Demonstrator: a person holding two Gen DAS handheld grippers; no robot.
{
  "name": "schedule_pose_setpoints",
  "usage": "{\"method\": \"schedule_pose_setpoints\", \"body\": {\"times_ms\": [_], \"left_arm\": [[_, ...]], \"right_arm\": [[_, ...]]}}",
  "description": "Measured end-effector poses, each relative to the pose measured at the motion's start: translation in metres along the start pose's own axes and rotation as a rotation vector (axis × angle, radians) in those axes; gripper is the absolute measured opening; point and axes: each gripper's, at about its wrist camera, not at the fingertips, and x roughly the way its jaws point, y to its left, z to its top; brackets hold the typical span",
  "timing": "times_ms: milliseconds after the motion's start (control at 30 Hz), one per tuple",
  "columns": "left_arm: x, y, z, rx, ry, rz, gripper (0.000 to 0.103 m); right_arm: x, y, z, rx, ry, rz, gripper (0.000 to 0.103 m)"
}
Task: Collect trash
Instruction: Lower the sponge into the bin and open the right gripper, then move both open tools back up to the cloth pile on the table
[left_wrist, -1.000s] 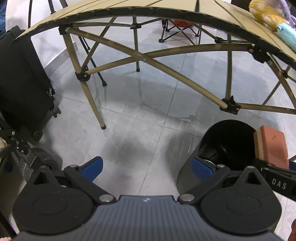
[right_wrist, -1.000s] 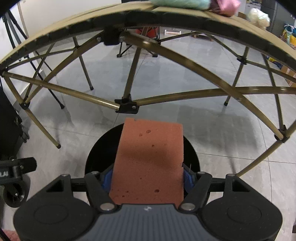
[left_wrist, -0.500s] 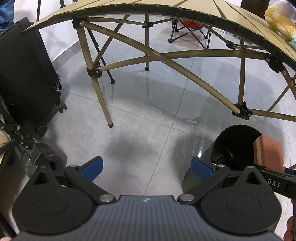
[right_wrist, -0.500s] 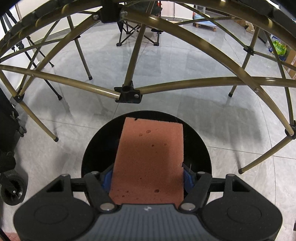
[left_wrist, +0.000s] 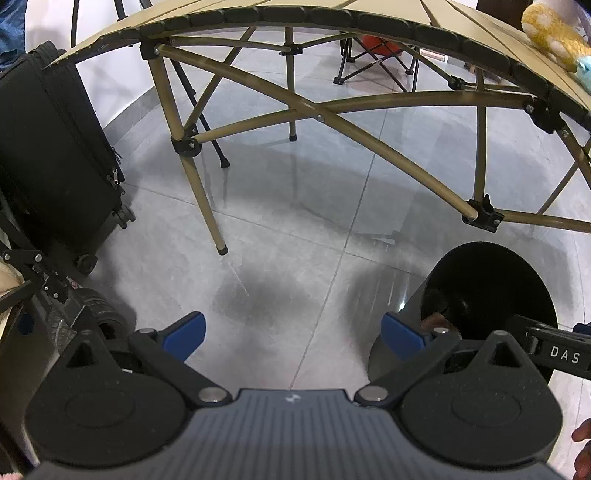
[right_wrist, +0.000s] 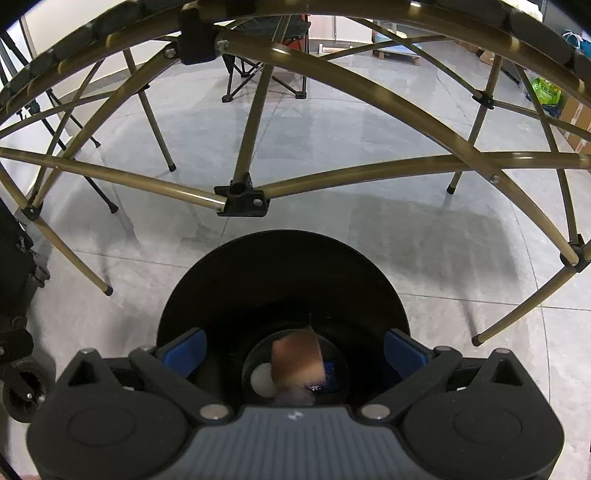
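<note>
Right claw (right_wrist: 293, 347) over black bin (right_wrist: 258, 258), jaws opening, nothing between them. Sponge (right_wrist: 295, 356) inside bin near bottom, beside other trash. Left claw (left_wrist: 291, 330) apart, empty, above floor. Plush toys (left_wrist: 550, 35) on surface possibly left.

Sponge (right_wrist: 295, 356) blurred deep in bin (right_wrist: 229, 280), items beneath it unclear

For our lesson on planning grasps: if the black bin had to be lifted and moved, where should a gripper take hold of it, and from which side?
Grip the black bin by its rim, coming straight down from above with one finger inside and one outside. Its wall is round and probably too wide to span; the open top leaves the thin edge free. The right gripper already hangs over it, jaws opening.
</note>
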Motion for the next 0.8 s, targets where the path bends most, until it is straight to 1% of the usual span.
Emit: {"method": "schedule_pose_setpoints", "body": {"times_ms": [267, 433, 633, 800], "left_arm": [[-0.003, -0.004, -0.001, 0.012, -0.008, -0.010, 0.103], [-0.009, -0.004, 0.000, 0.011, -0.025, -0.025, 0.103], [-0.025, -0.007, -0.001, 0.009, -0.059, -0.059, 0.103], [-0.044, -0.010, -0.002, 0.013, -0.118, -0.084, 0.103]], "right_arm": [[-0.004, 0.001, -0.001, -0.017, -0.005, -0.006, 0.103], [-0.012, -0.003, -0.002, -0.017, -0.024, -0.011, 0.103], [-0.030, -0.006, -0.005, -0.019, -0.074, -0.025, 0.103], [-0.051, -0.013, -0.008, -0.020, -0.121, -0.022, 0.103]]}}
